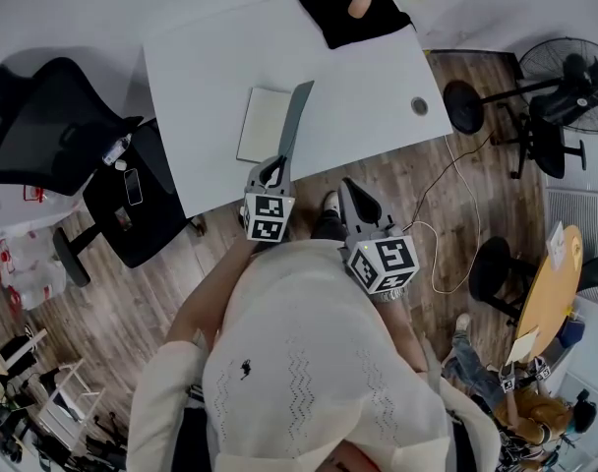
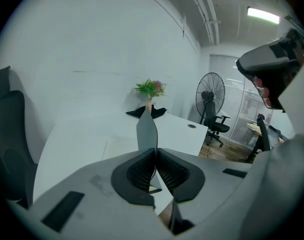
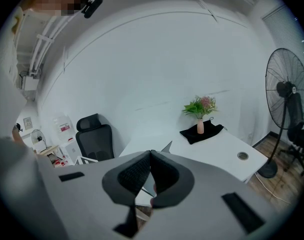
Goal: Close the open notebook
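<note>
Notebook (image 1: 263, 124) lies open near the front edge of the white table (image 1: 368, 96), with its pale page flat and its gray cover (image 1: 297, 116) raised on edge. The left gripper (image 1: 276, 172) has its 2 jaws clamped on the cover's near end, and the cover stands up between the pads (image 2: 139, 171). The right gripper (image 1: 359, 203) hangs off the table by the person's body, jaws pressed together on nothing. A black cloth (image 1: 350, 20) and a vase of flowers (image 1: 362, 0) sit at the table's far corner.
</note>
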